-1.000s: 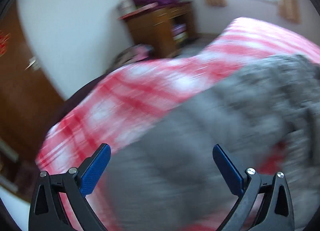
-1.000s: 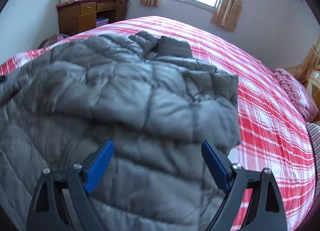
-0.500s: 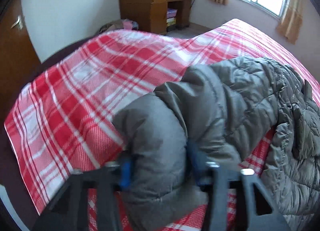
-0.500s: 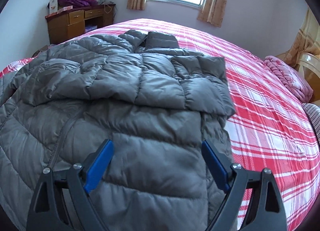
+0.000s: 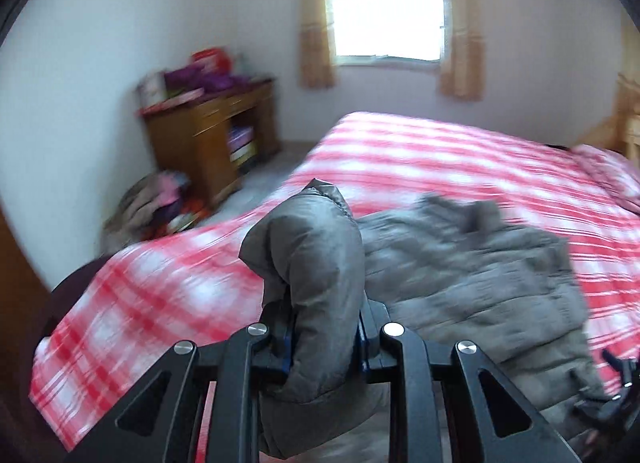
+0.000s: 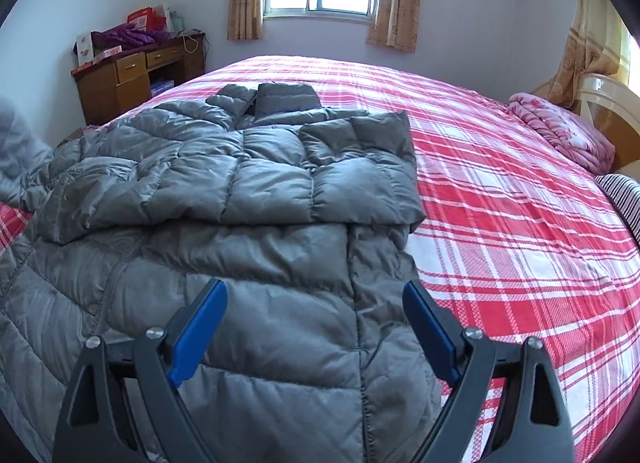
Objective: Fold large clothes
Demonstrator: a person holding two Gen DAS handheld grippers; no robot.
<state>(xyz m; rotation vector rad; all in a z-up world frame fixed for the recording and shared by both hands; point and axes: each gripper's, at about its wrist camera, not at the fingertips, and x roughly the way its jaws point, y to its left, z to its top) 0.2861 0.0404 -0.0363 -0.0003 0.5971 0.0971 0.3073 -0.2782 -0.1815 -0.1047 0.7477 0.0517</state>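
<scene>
The left tool (image 5: 322, 337) is pinching a thick bunch of the grey puffer jacket (image 6: 256, 199) — its jaws have just been closing on that padded end, likely a sleeve, which is now standing up between them and bulging out above and below the grip. The step in hand looks like the sleeve fold: the gripped end is being raised off the bed (image 6: 500, 199), and the next move probably calls for carrying it across to the right of this tool and laying it flat on the jacket's body before letting go. The right tool (image 6: 316, 329) is hovering with its jaws spread wide and nothing between them, the jacket's lower front lying just ahead of and beneath it. The jacket is lying across the red-and-white checked bed in front of both tools (its other sleeve already seems folded across the chest), quilted in puffy bands, slightly glossy, zip running down the middle.
</scene>
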